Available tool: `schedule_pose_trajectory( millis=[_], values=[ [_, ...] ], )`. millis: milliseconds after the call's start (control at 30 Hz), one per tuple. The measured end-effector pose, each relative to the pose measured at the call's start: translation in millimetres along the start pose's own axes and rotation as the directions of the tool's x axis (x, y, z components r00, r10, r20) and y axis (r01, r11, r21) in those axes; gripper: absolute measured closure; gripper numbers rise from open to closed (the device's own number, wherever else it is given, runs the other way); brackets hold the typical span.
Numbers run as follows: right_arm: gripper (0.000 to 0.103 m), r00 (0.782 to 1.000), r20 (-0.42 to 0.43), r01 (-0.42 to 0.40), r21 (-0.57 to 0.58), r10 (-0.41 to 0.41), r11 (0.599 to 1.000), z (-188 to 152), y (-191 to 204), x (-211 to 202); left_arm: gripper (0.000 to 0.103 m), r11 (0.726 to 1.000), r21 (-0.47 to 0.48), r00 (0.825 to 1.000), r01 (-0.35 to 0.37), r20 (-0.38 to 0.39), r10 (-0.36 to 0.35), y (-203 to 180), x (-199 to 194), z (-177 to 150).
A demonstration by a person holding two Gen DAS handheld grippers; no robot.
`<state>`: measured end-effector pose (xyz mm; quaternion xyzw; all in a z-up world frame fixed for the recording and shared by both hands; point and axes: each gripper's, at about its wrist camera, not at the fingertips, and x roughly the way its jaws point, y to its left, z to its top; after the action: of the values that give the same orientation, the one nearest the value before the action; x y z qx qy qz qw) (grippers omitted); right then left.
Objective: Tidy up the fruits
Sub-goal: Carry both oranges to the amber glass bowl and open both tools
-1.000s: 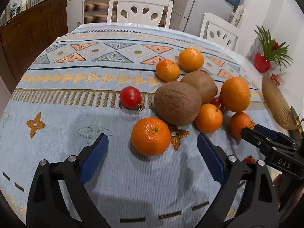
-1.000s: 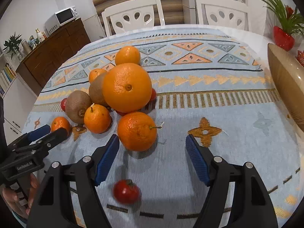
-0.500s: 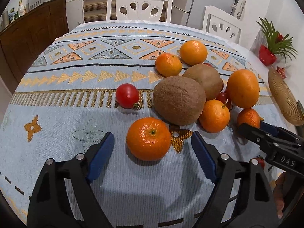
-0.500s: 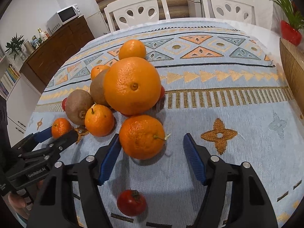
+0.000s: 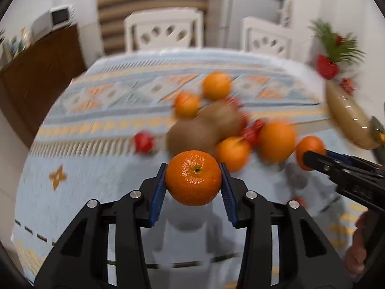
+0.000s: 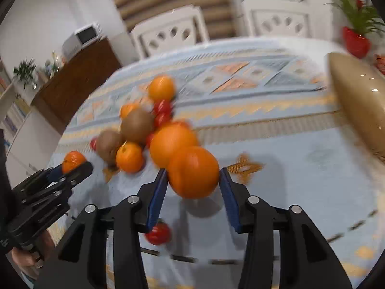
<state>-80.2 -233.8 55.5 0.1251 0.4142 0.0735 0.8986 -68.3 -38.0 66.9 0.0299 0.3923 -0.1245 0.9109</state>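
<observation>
Two grippers are each clamped on a piece of fruit above the bench, which wears a pale blue cloth with orange patterning. A woven basket sits at the right edge of the bench, well apart from the fruit pile. That pile, blurred in both views, holds a large orange, two brown kiwis, several smaller mandarins and a few red tomatoes, all close together near the bench's middle. The left gripper has its blue-padded fingers pressed against both sides of a mandarin, stem end facing the camera, lifted clear of its shadow on the cloth. The right gripper has its fingers closed on another mandarin, just in front of the large orange. One small tomato lies on the cloth below the right gripper's left finger.
</observation>
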Motion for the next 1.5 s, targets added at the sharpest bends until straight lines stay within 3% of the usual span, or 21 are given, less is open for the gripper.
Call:
schedule_pose_trajectory(
  millis=[33,100,200,267,333,367,467,600,700,733,833,1033,1067,1133,1333,1400,1467,1500],
  values=[
    [0.061,0.999,0.030,0.014,0.012,-0.014,1.000,3.8,-10.3,-12.2,0.061,1.000,0.015,1.000,0.020,0.015,-0.021,-9.9,-5.5,5.0],
    [0.088,0.997,0.067,0.048,0.022,-0.050,0.999,9.5,-25.6,-27.8,0.061,0.995,0.060,0.996,0.080,0.032,-0.082,-37.0,-13.0,19.7],
    [0.086,0.994,0.081,0.068,0.028,-0.070,0.997,18.4,-48.8,-36.3,0.061,0.977,0.126,0.983,0.174,0.035,-0.180,-79.9,-12.8,40.3],
    [0.086,0.997,0.037,0.060,0.037,-0.061,0.998,17.8,-59.4,-17.1,0.061,0.972,0.135,0.980,0.191,0.024,-0.196,-96.1,-2.8,47.6],
    [0.085,1.000,0.026,-0.007,0.054,0.006,0.999,10.8,-63.4,-10.8,0.061,0.975,0.096,0.979,0.200,0.010,-0.202,-93.8,4.7,48.2],
    [0.084,0.999,0.035,-0.016,0.053,0.014,0.998,8.1,-64.0,-12.2,0.061,0.975,0.080,0.978,0.209,0.009,-0.210,-90.2,6.0,47.5],
    [0.064,0.998,0.056,-0.003,0.044,0.000,0.999,3.9,-74.4,-21.4,0.061,0.982,0.051,0.983,0.184,0.010,-0.185,-79.4,10.6,46.2],
    [0.059,0.998,0.057,0.015,0.098,-0.020,0.995,-3.9,-107.1,-34.6,0.061,0.983,0.043,0.984,0.176,0.017,-0.177,-80.0,10.6,46.1],
    [0.054,0.999,0.021,-0.041,0.133,0.039,0.990,-12.2,-123.6,-35.7,0.061,0.984,0.050,0.985,0.172,0.016,-0.173,-83.9,11.4,46.4],
    [0.053,0.999,0.004,-0.044,0.134,0.044,0.990,-16.1,-123.9,-33.9,0.061,0.983,0.052,0.985,0.173,0.014,-0.174,-85.0,11.8,46.2],
    [0.038,0.999,-0.003,-0.047,0.121,0.048,0.991,-21.1,-115.1,-30.0,0.061,0.983,0.059,0.984,0.175,0.012,-0.176,-88.0,12.0,45.4],
    [0.033,0.997,-0.046,-0.054,0.049,0.056,0.997,-20.4,-84.5,-14.1,0.061,0.980,0.084,0.984,0.178,0.015,-0.180,-95.7,10.3,44.7],
    [0.034,0.997,-0.056,-0.047,0.036,0.049,0.998,-21.1,-80.5,-9.6,0.061,0.980,0.088,0.984,0.178,0.014,-0.180,-97.8,10.5,45.6],
    [0.061,0.997,-0.066,-0.049,0.024,0.050,0.999,-23.4,-75.8,-2.6,0.061,0.980,0.106,0.985,0.171,0.011,-0.173,-103.3,11.7,49.3],
    [0.062,1.000,0.025,-0.001,0.039,0.000,0.999,-14.0,-88.3,-30.9,0.061,0.965,0.190,0.982,0.183,0.013,-0.189,-134.9,7.8,72.7],
    [0.062,0.997,0.073,0.012,0.059,-0.016,0.998,-5.0,-99.1,-51.8,0.061,0.950,0.234,0.975,0.207,0.029,-0.220,-157.0,0.8,86.2],
    [0.062,0.988,0.132,0.072,0.085,-0.082,0.994,6.2,-114.2,-76.5,0.061,0.933,0.272,0.966,0.236,0.041,-0.256,-180.0,-7.0,96.5],
    [0.062,0.981,0.154,0.104,0.101,-0.119,0.989,10.9,-122.0,-86.6,0.061,0.914,0.300,0.952,0.273,0.051,-0.301,-198.5,-13.9,103.6]
  ],
)
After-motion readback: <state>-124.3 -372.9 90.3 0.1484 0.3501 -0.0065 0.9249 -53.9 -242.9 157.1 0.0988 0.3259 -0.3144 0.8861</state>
